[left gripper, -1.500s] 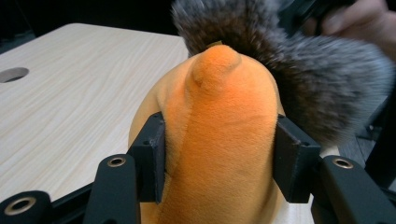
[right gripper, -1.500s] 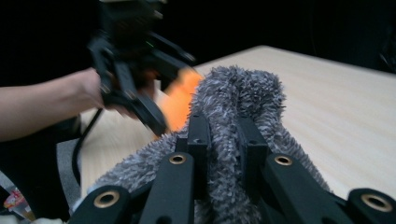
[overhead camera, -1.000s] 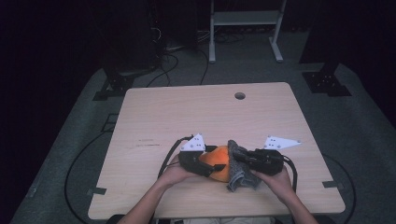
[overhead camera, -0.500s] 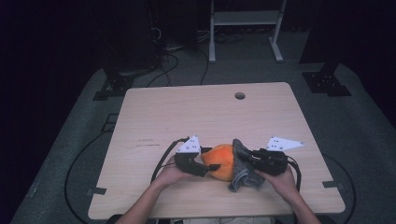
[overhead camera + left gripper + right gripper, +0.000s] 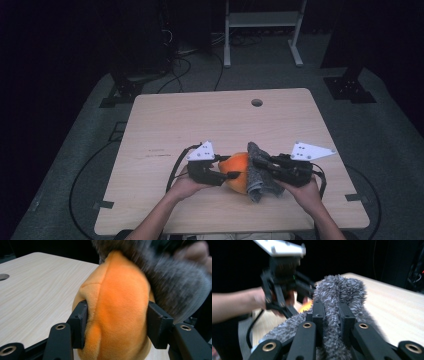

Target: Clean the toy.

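An orange plush toy (image 5: 237, 171) sits near the table's front edge, between both hands. My left gripper (image 5: 231, 174) is shut on it; in the left gripper view both black jaws press into the orange plush toy (image 5: 120, 310). A grey fluffy cloth (image 5: 258, 172) lies against the toy's right side. My right gripper (image 5: 260, 162) is shut on that grey cloth (image 5: 337, 300), a fold of it pinched between the jaws. The left gripper (image 5: 284, 287) and its hand appear blurred beyond the cloth in the right gripper view.
The light wooden table (image 5: 200, 125) has a round cable hole (image 5: 256, 102) near its far edge. Cables trail off the table's left side. A white metal frame (image 5: 260, 20) stands on the floor behind the table.
The grey cloth has risen from under the toy to its right side, lifted by the right gripper. The toy and left gripper shifted slightly right.
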`<state>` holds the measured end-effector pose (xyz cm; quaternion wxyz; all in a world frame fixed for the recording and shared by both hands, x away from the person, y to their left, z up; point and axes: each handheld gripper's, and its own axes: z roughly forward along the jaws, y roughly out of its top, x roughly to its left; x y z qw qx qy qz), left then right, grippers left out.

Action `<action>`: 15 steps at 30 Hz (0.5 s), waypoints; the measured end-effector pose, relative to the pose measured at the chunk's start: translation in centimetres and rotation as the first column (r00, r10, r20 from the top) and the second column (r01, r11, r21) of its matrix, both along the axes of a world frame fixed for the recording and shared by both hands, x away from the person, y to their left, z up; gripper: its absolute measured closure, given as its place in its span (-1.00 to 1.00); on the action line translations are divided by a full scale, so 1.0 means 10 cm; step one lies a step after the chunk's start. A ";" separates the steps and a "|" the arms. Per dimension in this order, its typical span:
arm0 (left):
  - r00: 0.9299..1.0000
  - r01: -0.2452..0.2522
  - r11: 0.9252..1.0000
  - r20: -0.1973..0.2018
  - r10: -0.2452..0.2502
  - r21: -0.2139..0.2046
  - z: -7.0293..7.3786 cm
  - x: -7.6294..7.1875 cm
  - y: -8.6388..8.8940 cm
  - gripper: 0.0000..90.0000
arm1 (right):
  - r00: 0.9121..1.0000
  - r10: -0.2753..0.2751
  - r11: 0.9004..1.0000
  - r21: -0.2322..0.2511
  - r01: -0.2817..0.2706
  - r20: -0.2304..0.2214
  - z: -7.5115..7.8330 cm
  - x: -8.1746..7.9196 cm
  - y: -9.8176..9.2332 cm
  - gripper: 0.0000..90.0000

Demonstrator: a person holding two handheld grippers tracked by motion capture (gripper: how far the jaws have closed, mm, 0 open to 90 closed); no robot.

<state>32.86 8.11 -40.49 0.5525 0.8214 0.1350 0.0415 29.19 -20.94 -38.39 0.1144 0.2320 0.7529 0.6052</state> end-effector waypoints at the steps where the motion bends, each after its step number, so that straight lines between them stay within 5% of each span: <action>1: 1.000 0.000 1.000 0.000 0.000 0.000 0.00 0.00 0.00 -0.04 | 1.000 -0.006 1.000 -0.004 0.006 -0.006 -0.02 0.01 0.00 0.74; 4: 1.000 -0.008 1.000 -0.028 0.008 -0.015 -0.02 0.05 0.10 -0.05 | 0.998 -0.040 0.996 -0.077 0.037 -0.039 -0.15 0.07 -0.06 0.74; 7: 0.999 -0.030 0.999 -0.045 0.029 -0.013 -0.02 0.10 0.18 -0.05 | 0.995 -0.053 0.995 -0.085 0.046 -0.079 -0.22 0.10 -0.11 0.74; 9: 0.999 -0.037 0.999 -0.016 0.038 0.034 -0.02 0.08 0.12 -0.06 | 0.997 -0.045 0.999 -0.029 0.043 -0.062 -0.16 0.09 -0.10 0.74; 12: 0.999 -0.031 0.999 -0.011 0.031 0.035 -0.03 0.06 0.06 -0.06 | 0.999 -0.028 1.000 0.002 0.028 -0.035 -0.09 0.08 -0.06 0.74; 15: 1.000 -0.021 0.999 0.000 0.021 0.045 -0.04 0.04 0.01 -0.22 | 0.999 -0.020 0.999 -0.046 0.019 -0.033 -0.13 0.10 0.06 0.74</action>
